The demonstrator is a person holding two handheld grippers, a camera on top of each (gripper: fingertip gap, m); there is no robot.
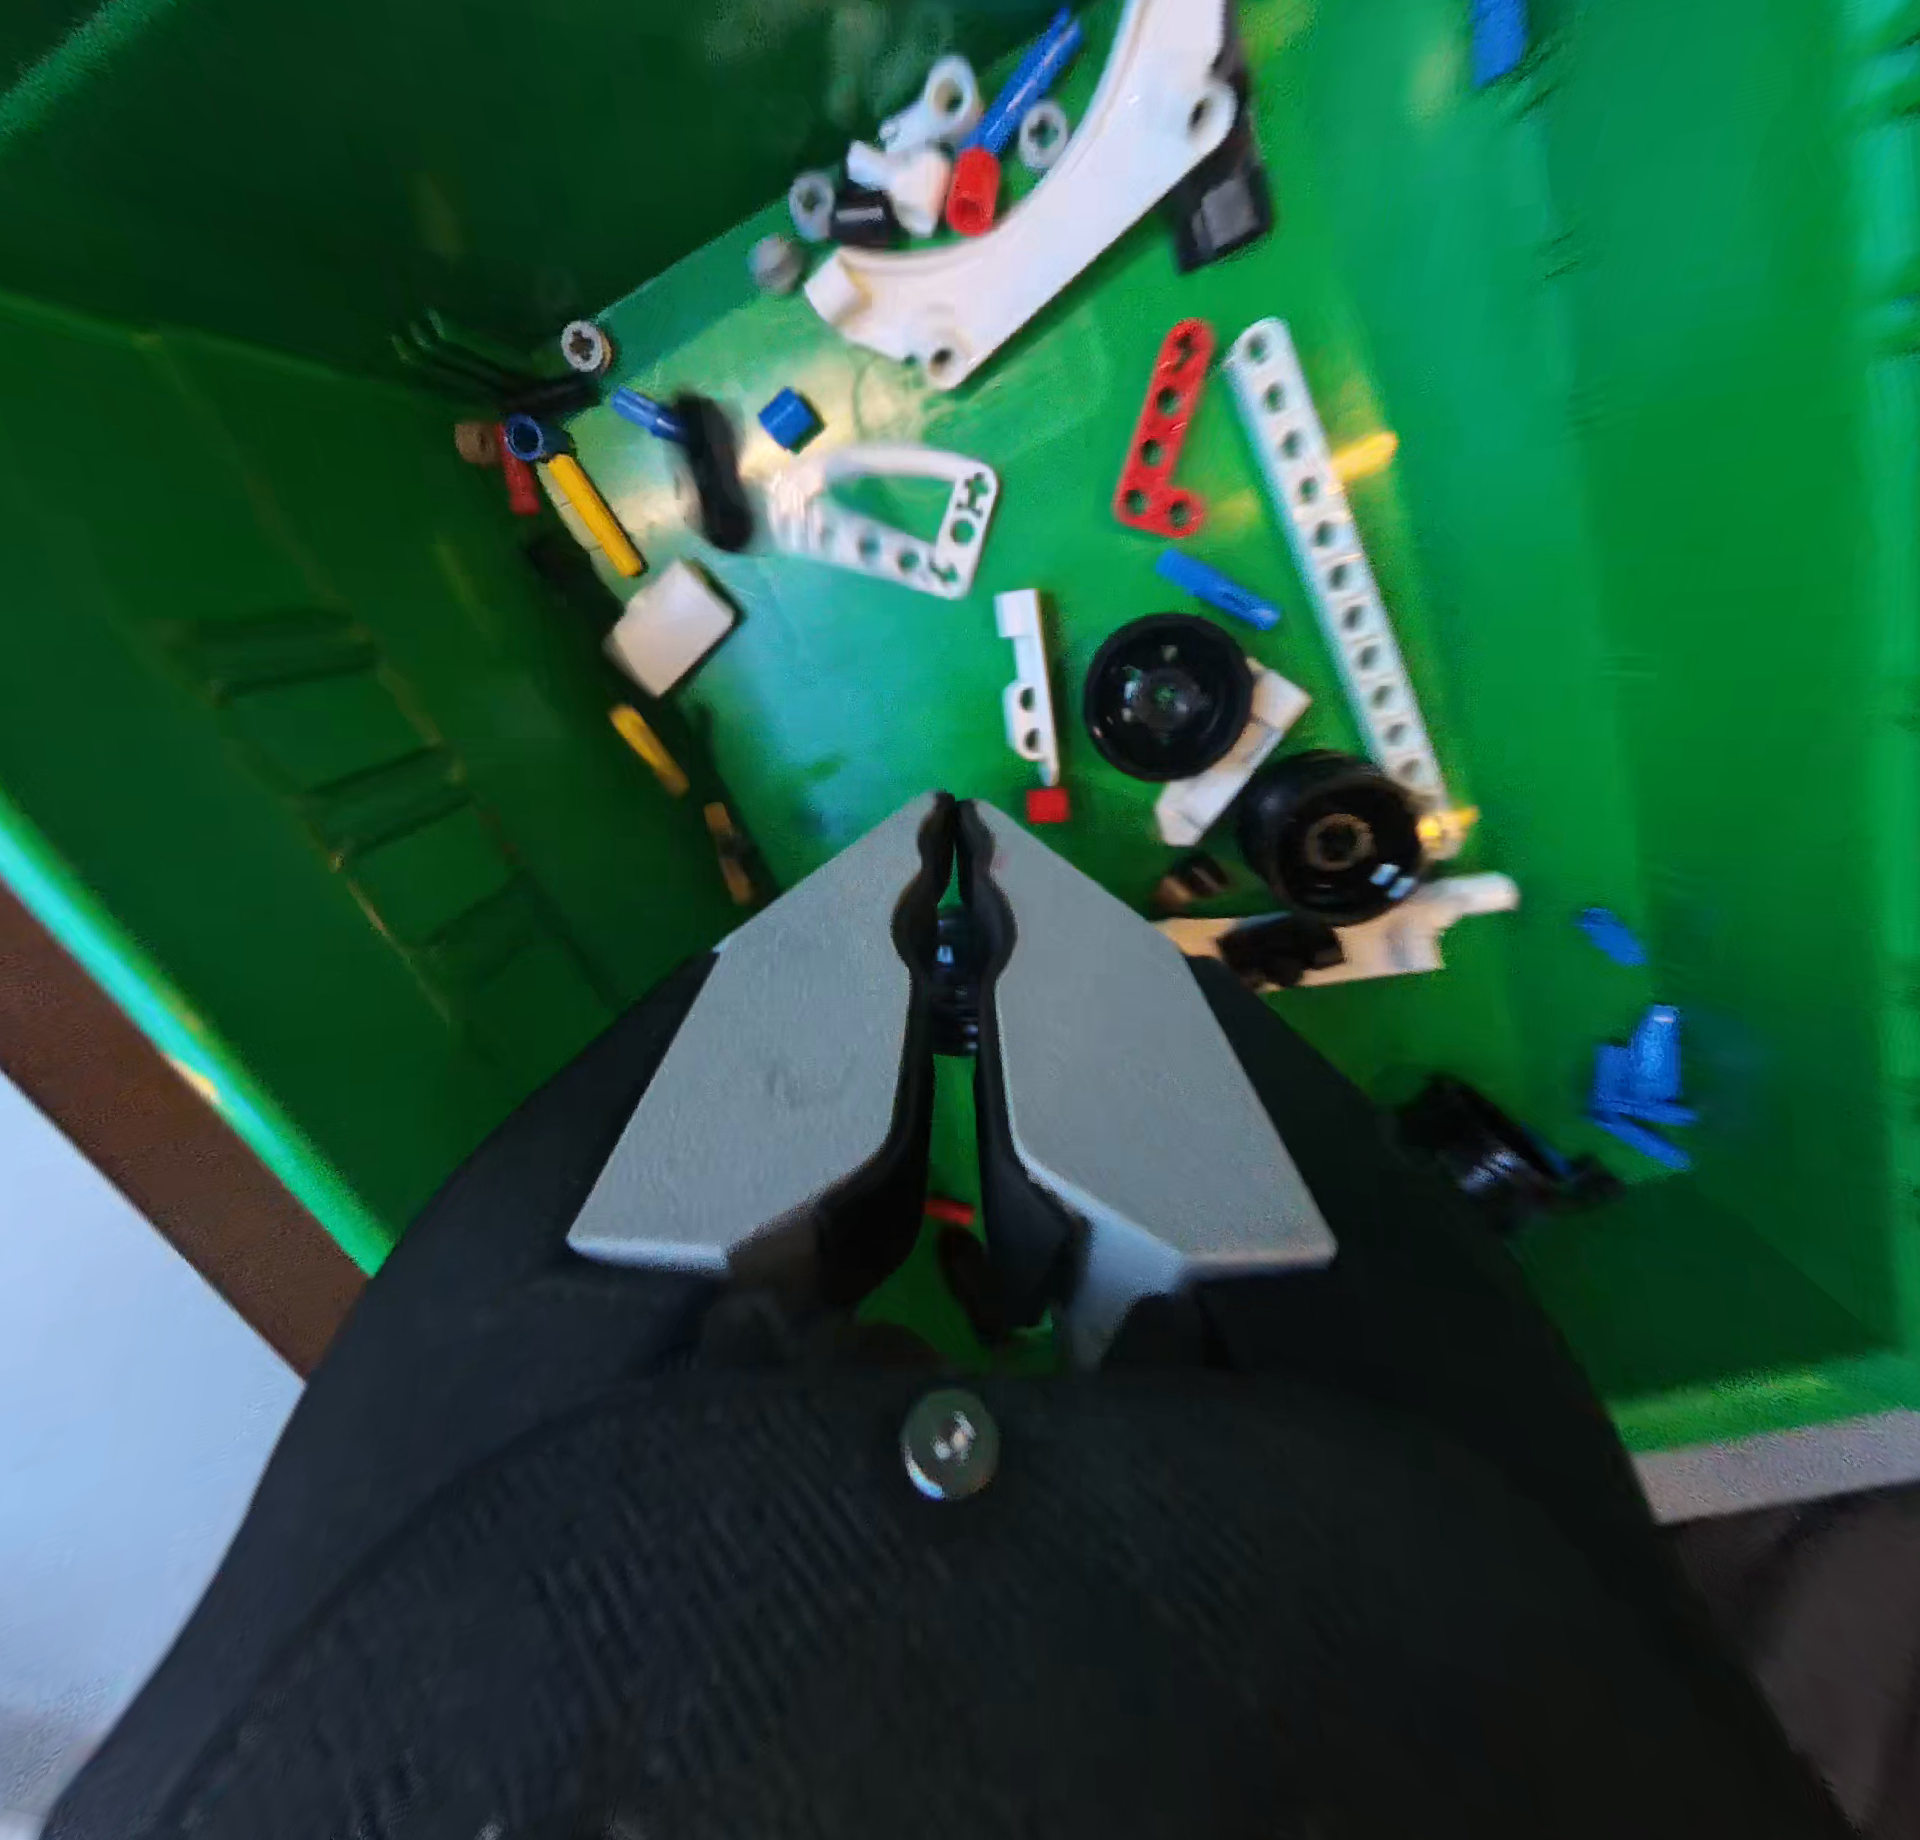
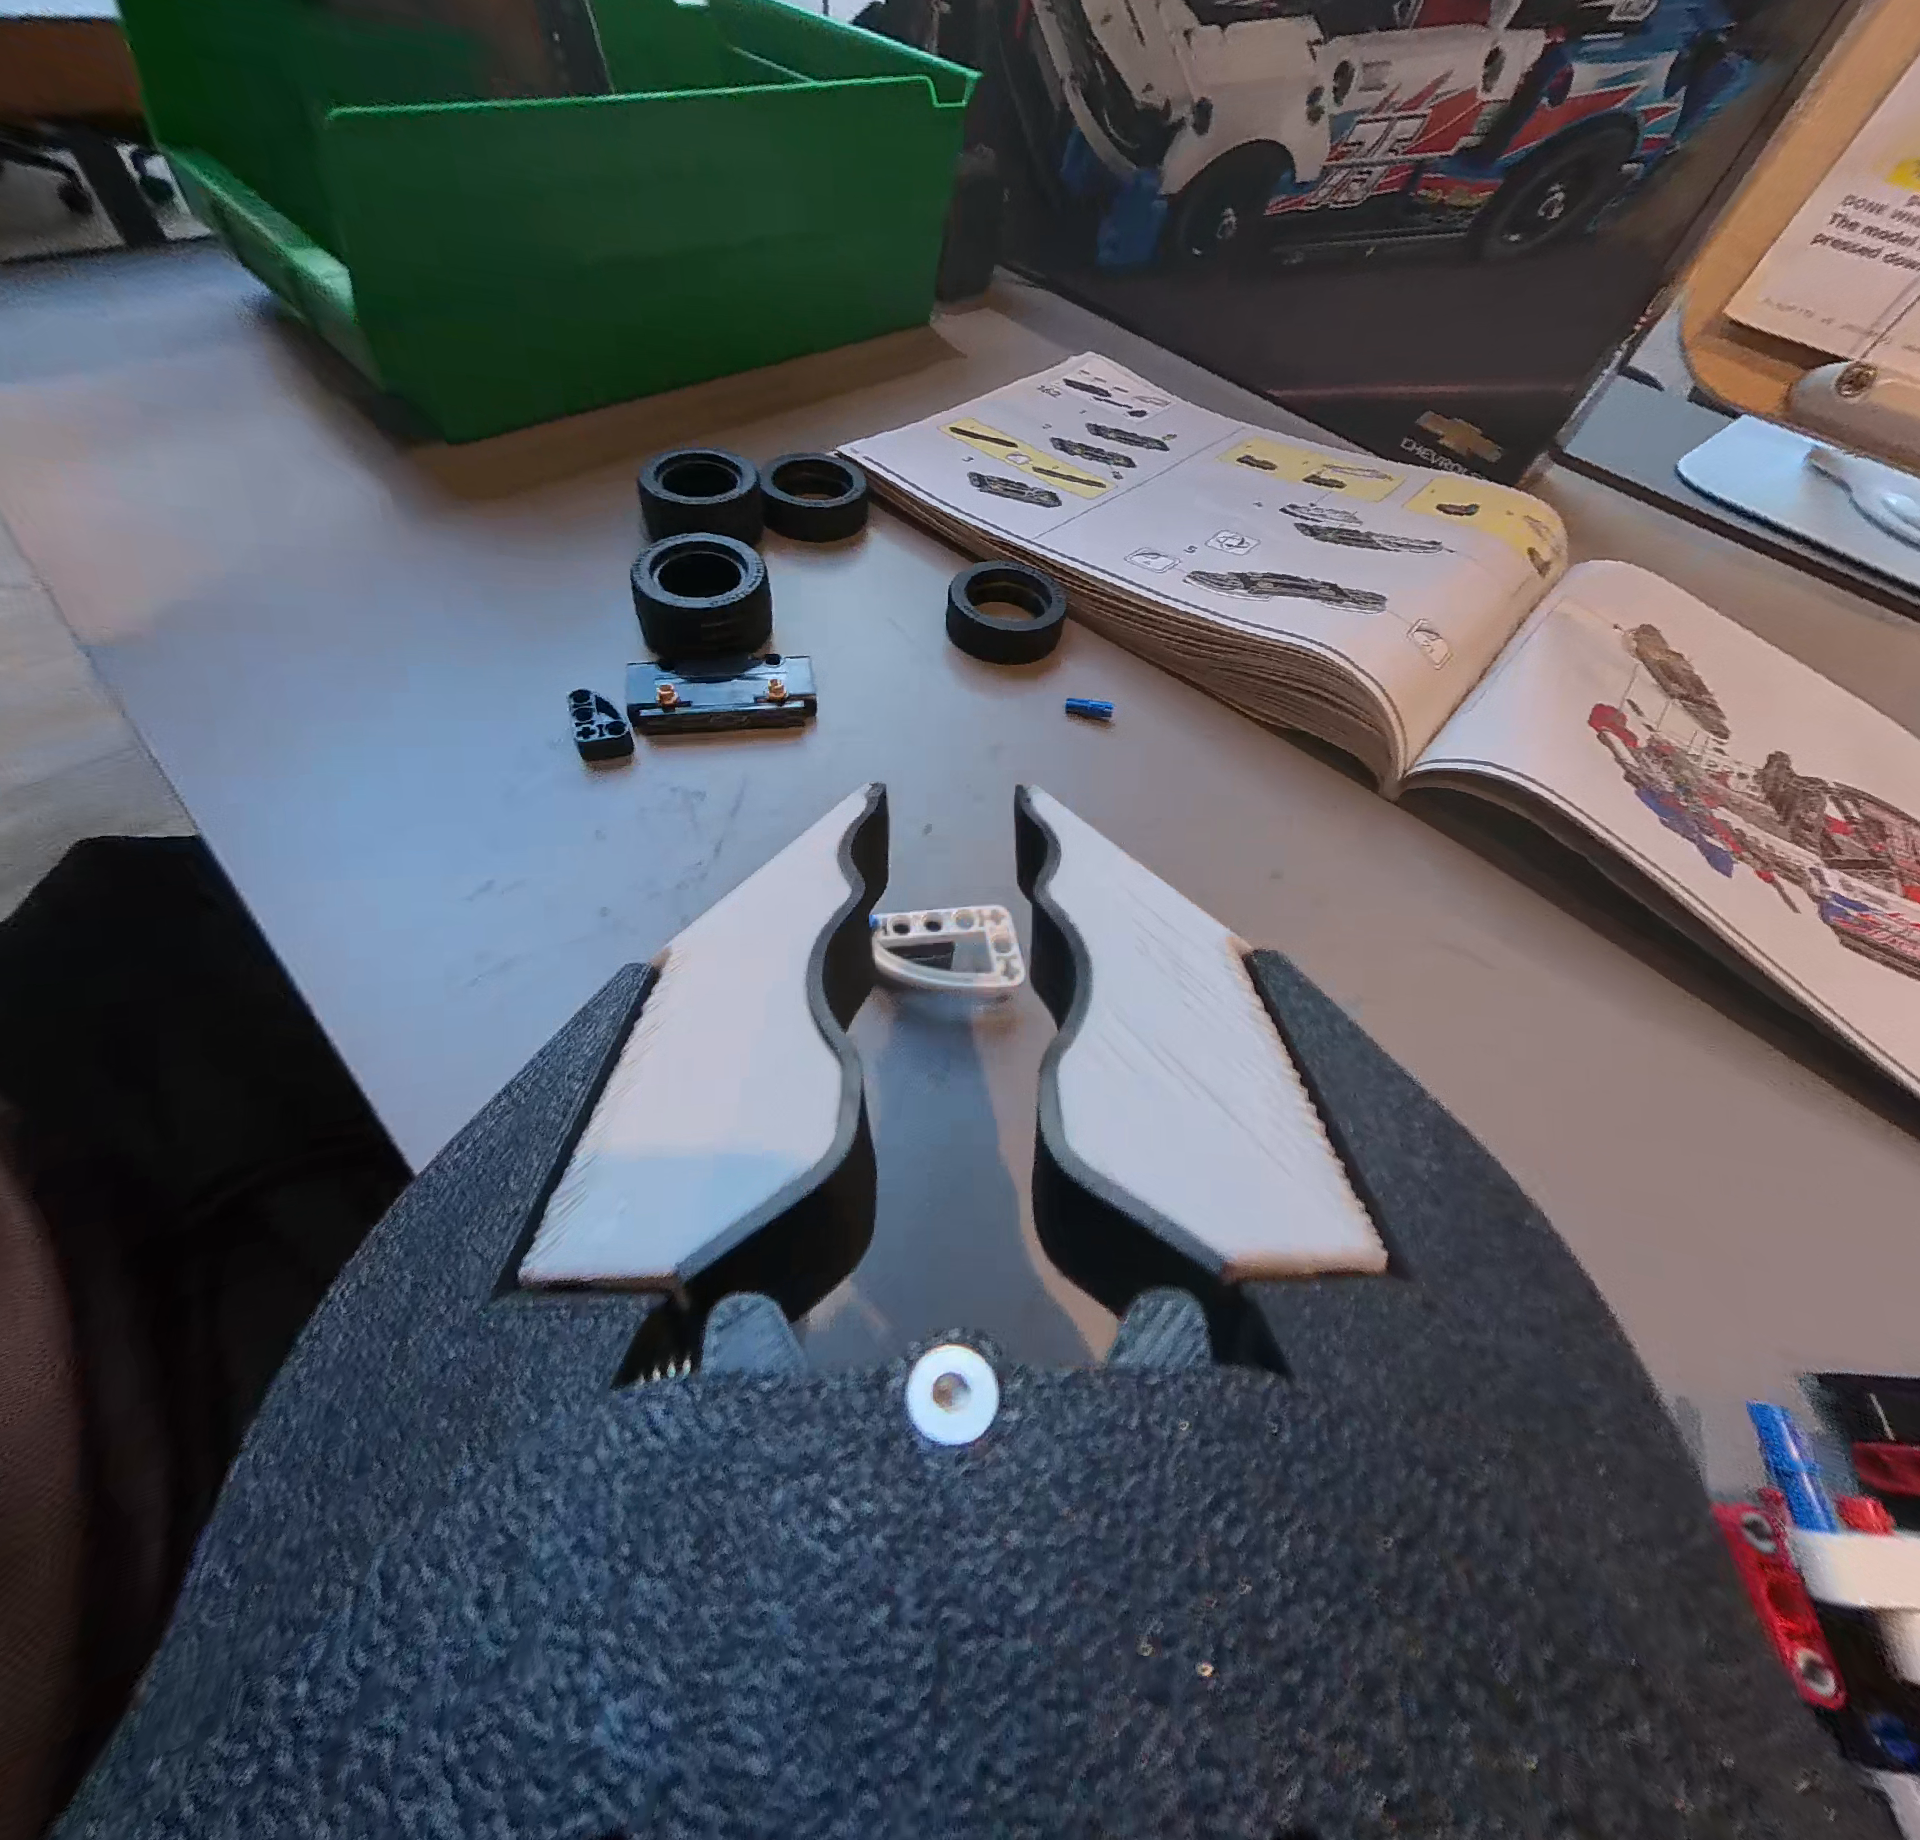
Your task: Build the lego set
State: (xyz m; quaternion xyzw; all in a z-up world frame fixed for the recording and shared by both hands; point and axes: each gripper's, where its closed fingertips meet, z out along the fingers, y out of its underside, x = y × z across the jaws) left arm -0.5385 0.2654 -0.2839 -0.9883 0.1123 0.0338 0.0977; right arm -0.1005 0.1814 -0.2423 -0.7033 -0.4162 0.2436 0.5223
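In the left wrist view my left gripper (image 1: 954,816) is inside the green bin (image 1: 312,647), shut on a small black piece (image 1: 954,969) held in the notch between its pads. Loose parts lie on the bin floor: two black wheel hubs (image 1: 1166,697), a long white beam (image 1: 1335,564), a red L-beam (image 1: 1164,429) and a white frame (image 1: 894,517). In the right wrist view my right gripper (image 2: 951,798) is open just above the table. A small white frame piece (image 2: 951,954) lies on the table between its fingers, untouched.
On the table (image 2: 416,855) lie several black tyres (image 2: 701,590), a black assembly (image 2: 722,697), a small black liftarm (image 2: 600,722) and a blue pin (image 2: 1088,708). The open instruction booklet (image 2: 1299,585) lies to the right, the set's box (image 2: 1351,128) behind it, the green bin (image 2: 582,232) at back left.
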